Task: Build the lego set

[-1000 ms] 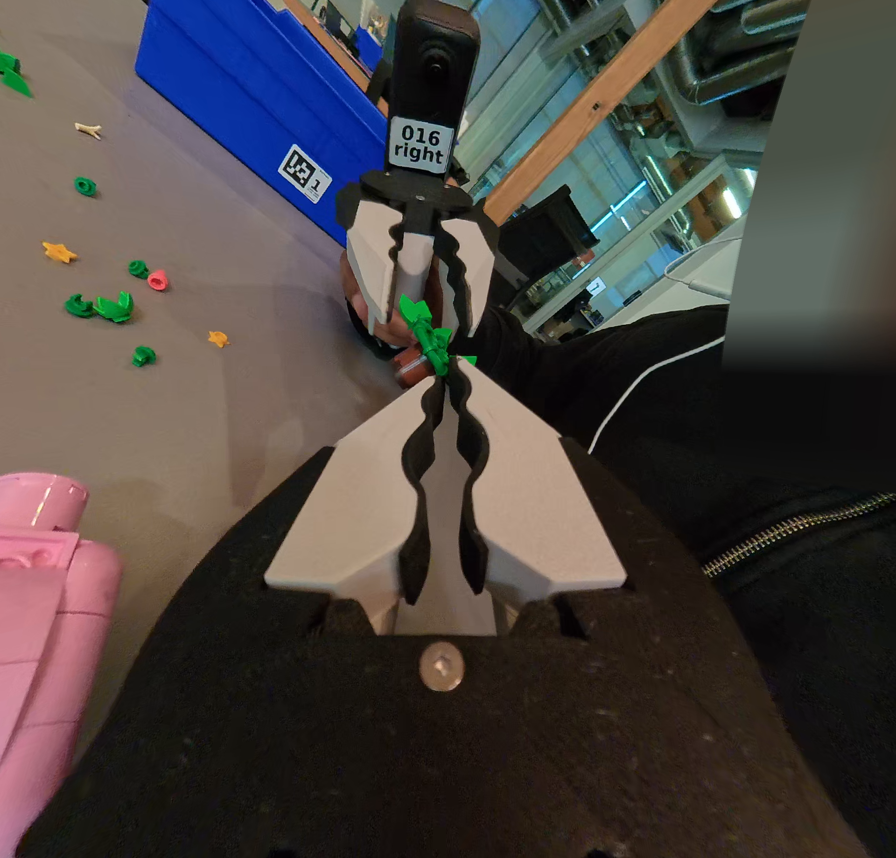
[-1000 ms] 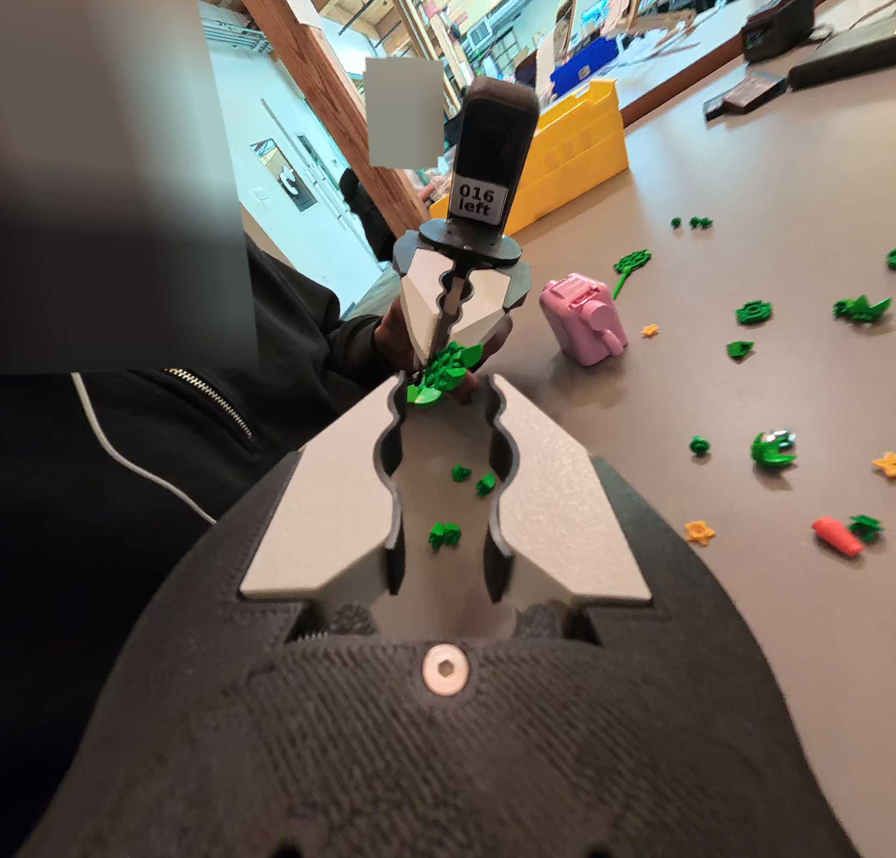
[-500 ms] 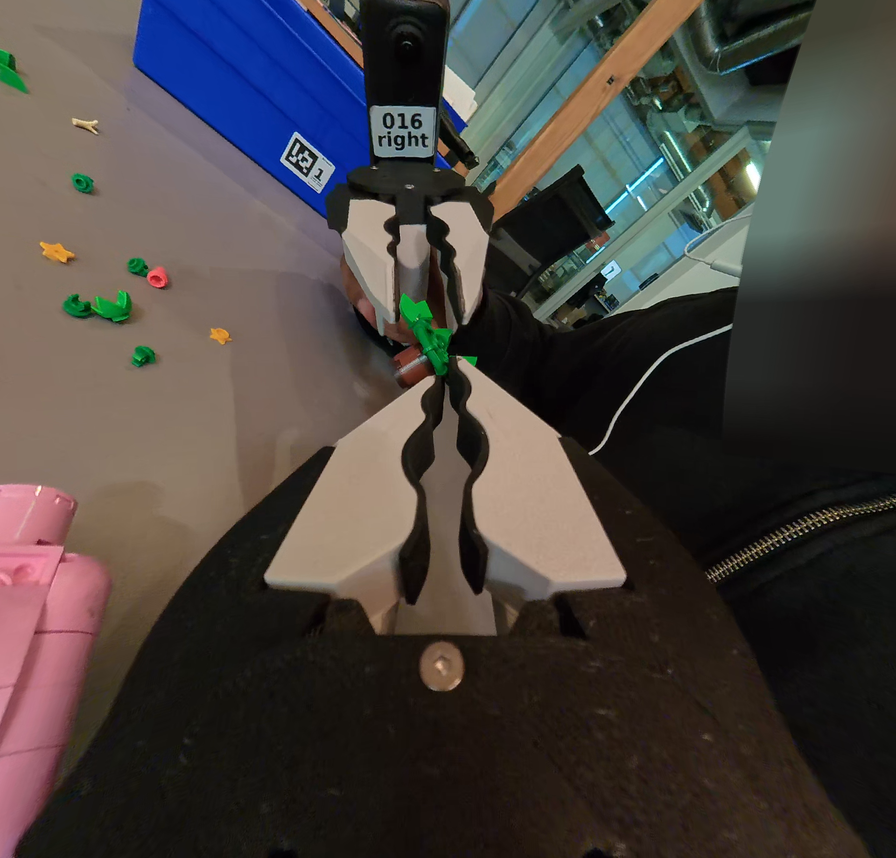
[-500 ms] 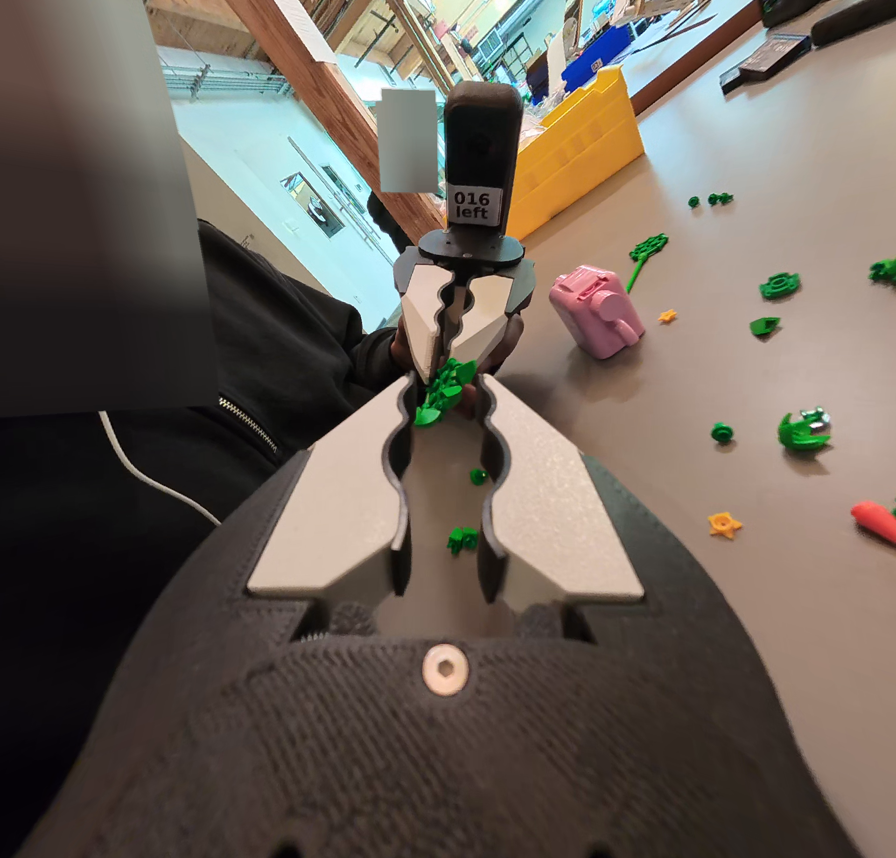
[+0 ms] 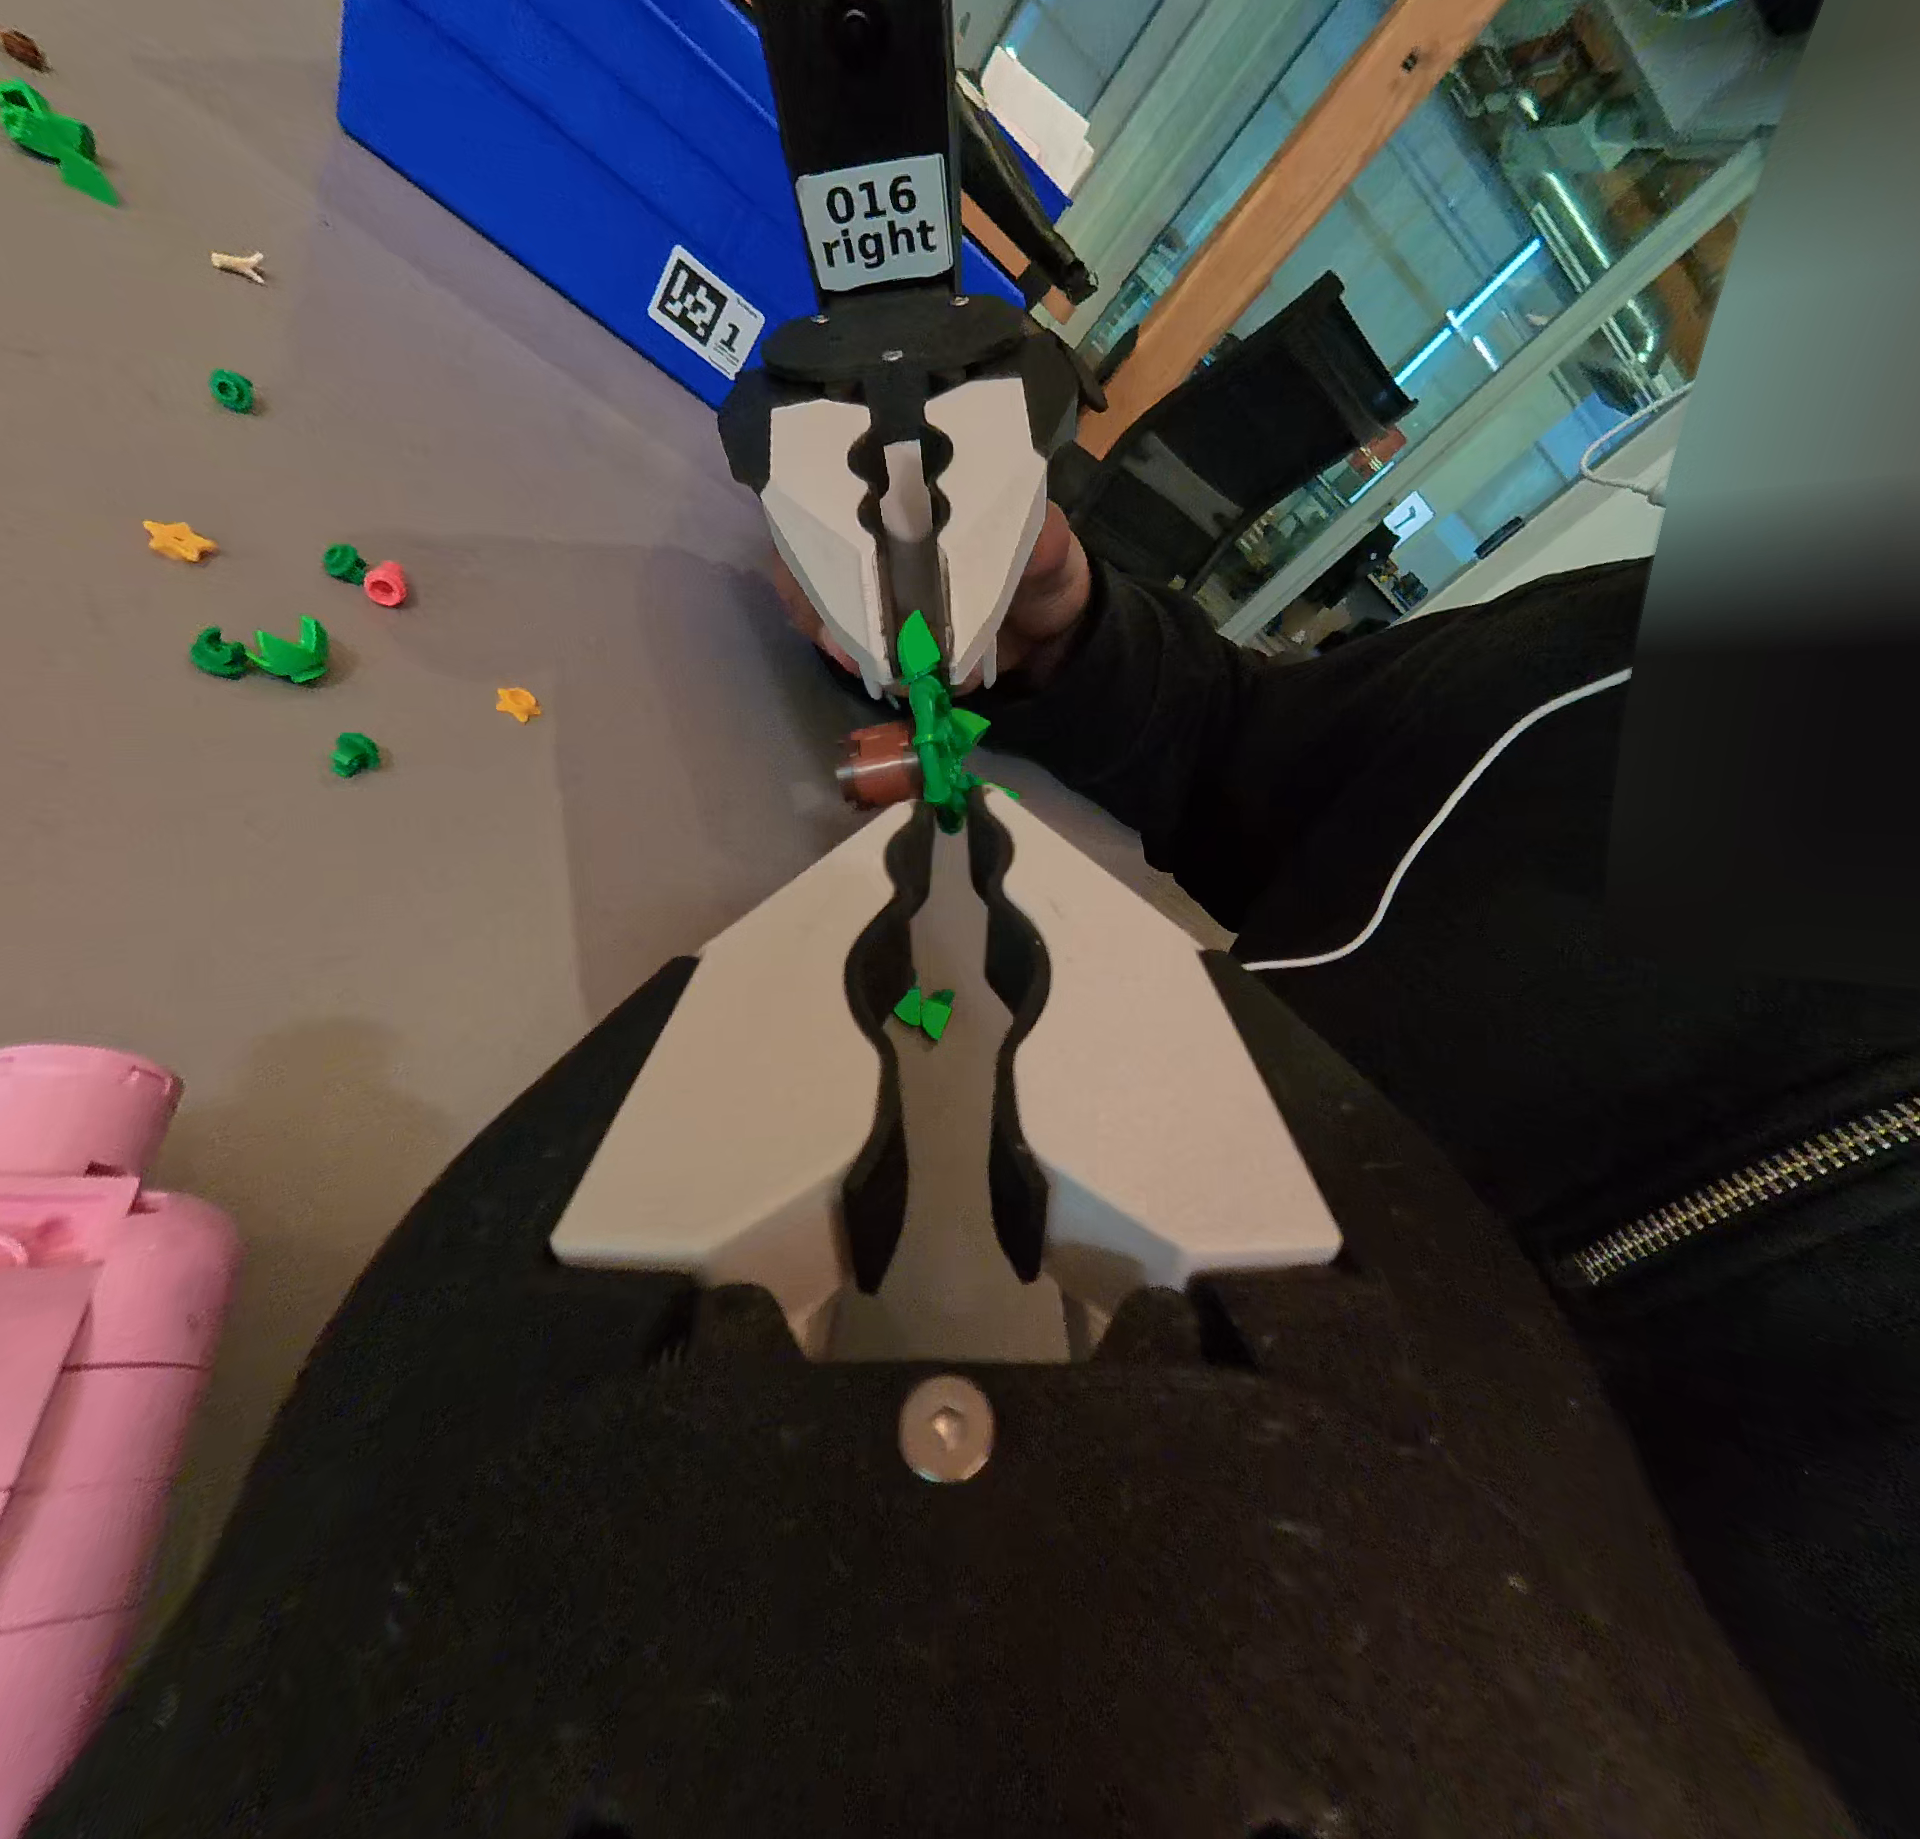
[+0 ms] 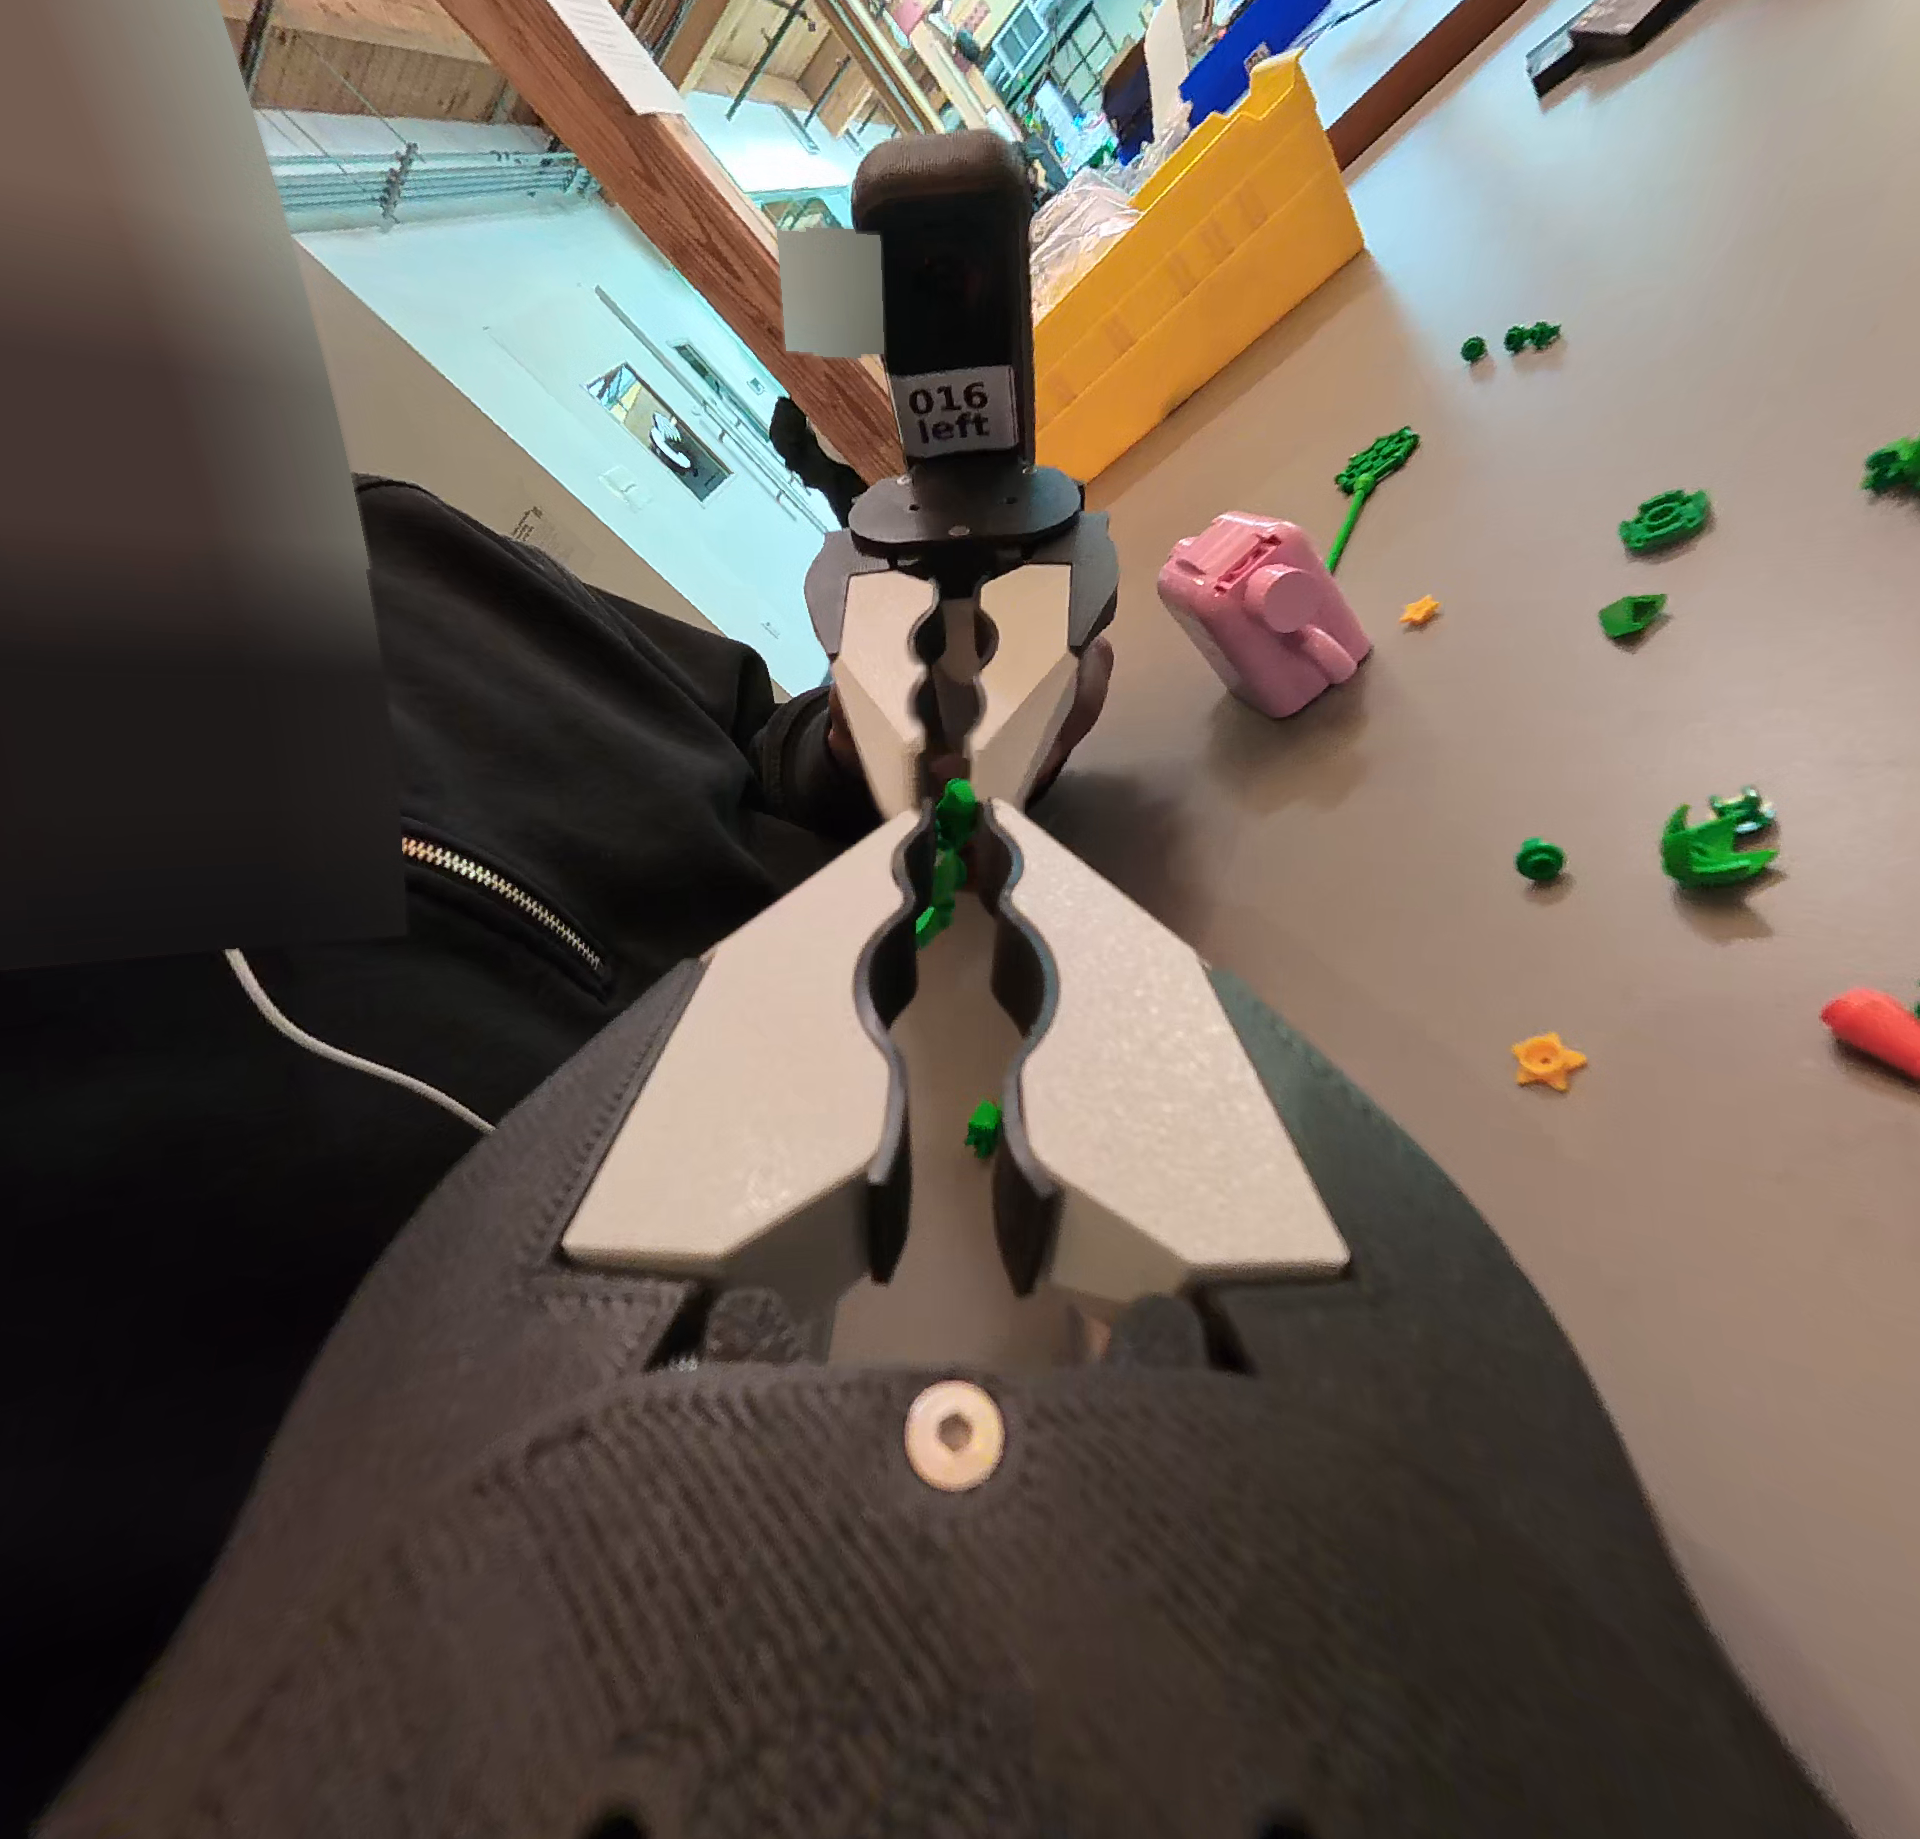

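My left gripper (image 5: 948, 818) is shut on the lower end of a green leafy stem (image 5: 938, 735) with a brown round piece (image 5: 878, 766) on its side. It holds the stem above the grey table. My right gripper (image 5: 928, 672) faces it tip to tip and is shut on the stem's upper end. In the right wrist view the stem (image 6: 951, 849) sits between the right gripper's (image 6: 956, 818) tips, with the left gripper (image 6: 940, 766) just beyond. A pink lego body (image 6: 1262, 615) lies on the table and also shows in the left wrist view (image 5: 83, 1322).
Loose green pieces (image 6: 1714, 844), orange stars (image 6: 1548, 1062) and a red piece (image 6: 1870, 1046) are scattered on the table. A small green piece (image 5: 925, 1012) lies under the grippers. A blue bin (image 5: 540, 127) and a yellow bin (image 6: 1195, 303) stand at the back. A person's black jacket (image 5: 1558, 958) is close by. The grippers are tip to tip, or close to it.
My right gripper was open around the stem's top and has shut on it. The two grippers have come closer together. My left gripper has stayed shut on the stem.
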`<state>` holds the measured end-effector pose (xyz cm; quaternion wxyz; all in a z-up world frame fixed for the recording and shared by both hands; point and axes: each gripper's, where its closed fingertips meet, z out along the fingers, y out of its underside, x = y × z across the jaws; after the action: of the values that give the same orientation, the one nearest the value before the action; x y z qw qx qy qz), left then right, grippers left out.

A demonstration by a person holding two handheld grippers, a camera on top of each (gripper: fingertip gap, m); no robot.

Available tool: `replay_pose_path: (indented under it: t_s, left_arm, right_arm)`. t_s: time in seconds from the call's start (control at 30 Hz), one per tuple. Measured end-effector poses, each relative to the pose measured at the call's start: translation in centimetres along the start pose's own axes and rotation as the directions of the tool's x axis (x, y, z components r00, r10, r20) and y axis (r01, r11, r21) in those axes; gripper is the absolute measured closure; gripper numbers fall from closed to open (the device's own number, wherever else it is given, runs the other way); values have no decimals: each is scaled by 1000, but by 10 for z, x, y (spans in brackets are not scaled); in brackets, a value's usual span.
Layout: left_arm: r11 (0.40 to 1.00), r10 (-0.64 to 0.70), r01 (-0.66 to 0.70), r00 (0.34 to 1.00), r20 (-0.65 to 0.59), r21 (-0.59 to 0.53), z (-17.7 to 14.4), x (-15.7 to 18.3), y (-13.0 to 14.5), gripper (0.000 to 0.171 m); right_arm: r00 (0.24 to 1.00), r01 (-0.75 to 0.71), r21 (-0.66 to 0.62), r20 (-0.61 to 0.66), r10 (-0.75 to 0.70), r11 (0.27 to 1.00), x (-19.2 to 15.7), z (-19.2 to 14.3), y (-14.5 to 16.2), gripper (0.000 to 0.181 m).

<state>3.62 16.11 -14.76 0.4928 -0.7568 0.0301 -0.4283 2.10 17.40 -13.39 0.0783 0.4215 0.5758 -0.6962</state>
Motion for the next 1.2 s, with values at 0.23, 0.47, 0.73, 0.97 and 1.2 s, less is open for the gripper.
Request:
replay_pose_path:
  t_s: [0.23, 0.47, 0.73, 0.97, 1.2]
  left_arm:
    - [1000, 17, -18, 997, 80, 13, -1, -10, -3, 155]
    - [1000, 19, -18, 995, 102, -3, -2, -12, -2, 157]
    - [999, 30, -31, 995, 94, 13, -4, -9, -5, 171]
    - [1000, 21, -22, 996, 92, 15, -5, -9, -5, 171]
    - [1000, 1, -2, 996, 93, 20, -4, -10, -5, 171]
  right_arm:
    - [1000, -23, -9, 1, 23, 1000, 0, 3, 2, 176]
    - [1000, -19, -14, -15, 19, 1000, 2, 6, 4, 176]
    - [1000, -28, 11, -10, 28, 1000, 3, 6, 1, 176]
    - [999, -44, 18, -4, 45, 999, 3, 6, 1, 176]
    - [999, -44, 25, -11, 44, 999, 4, 6, 0, 176]
